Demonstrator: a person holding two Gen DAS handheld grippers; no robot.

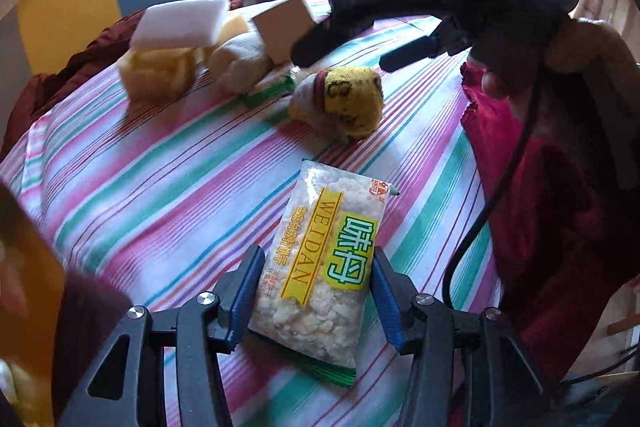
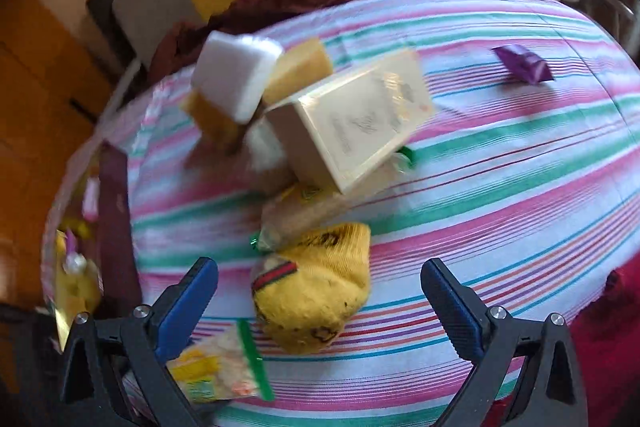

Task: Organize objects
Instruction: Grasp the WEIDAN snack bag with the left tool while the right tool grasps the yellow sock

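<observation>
A clear snack packet (image 1: 320, 259) with green and yellow print lies on the striped cloth (image 1: 160, 187). My left gripper (image 1: 318, 289) is shut on it, one blue pad against each long edge. The same packet (image 2: 220, 367) shows at the lower left of the right wrist view. A rolled yellow sock (image 2: 316, 299) lies just ahead of my right gripper (image 2: 320, 301), whose jaws stand wide apart on either side without touching it. From the left wrist view, the right gripper (image 1: 360, 53) hangs over the yellow sock (image 1: 344, 99), with a hand holding it.
Behind the sock lie a cream box (image 2: 352, 123), a white foam block (image 2: 236, 71), yellow sponges (image 2: 300, 67), a pale sock roll (image 1: 240, 63) and a second snack packet (image 2: 304, 215). A purple wrapper (image 2: 524, 65) lies far right. Red fabric (image 1: 540, 207) borders the right edge.
</observation>
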